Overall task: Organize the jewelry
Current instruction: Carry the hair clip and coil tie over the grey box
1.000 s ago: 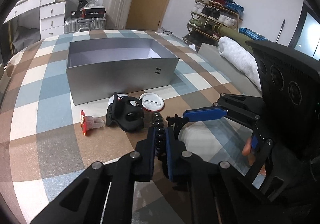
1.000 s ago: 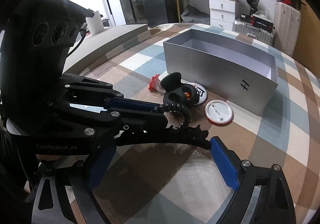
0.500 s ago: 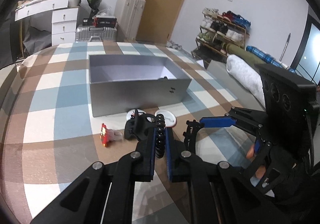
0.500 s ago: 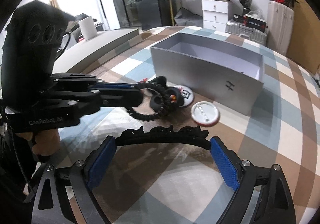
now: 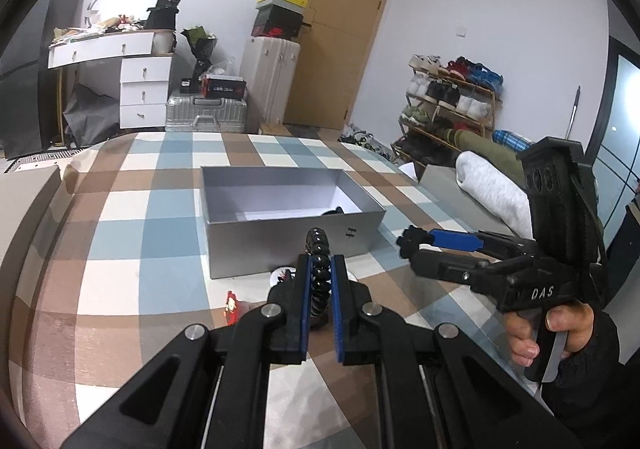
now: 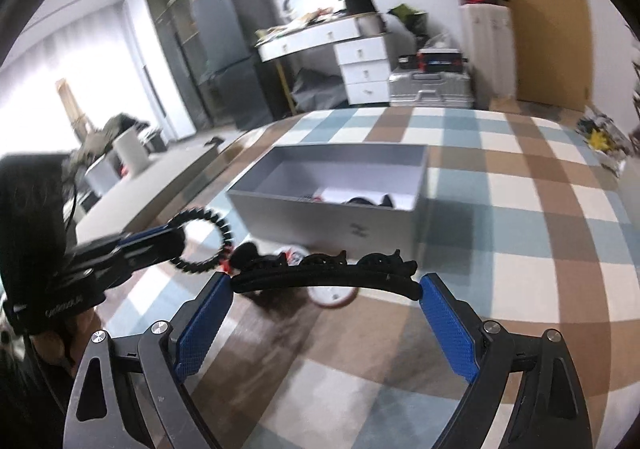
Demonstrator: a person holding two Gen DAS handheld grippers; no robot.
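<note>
Although the right wrist view is smeared by motion, it shows the right tool (image 6: 326,287) spread wide with a black scalloped hair clip (image 6: 326,273) braced end to end between its blue pads (image 6: 202,333). The left tool (image 5: 320,281) is pinched narrow on a black beaded bracelet (image 5: 319,269); from its own camera only the bracelet's edge shows, while the right view gives the full ring (image 6: 204,240) held above the checked tabletop (image 5: 120,233). The grey box (image 5: 280,253) stands open behind both tools, and dark things lie inside near its front wall, too cut off by that wall to name. In front of the box, a round white badge (image 6: 334,295) and a small red piece (image 5: 231,303) lie on the tabletop, partly covered by the tools' fingers; a dark lump beside them is too blurred to identify. A hand (image 5: 560,329) grips the right tool's handle, to the right of the box.
</note>
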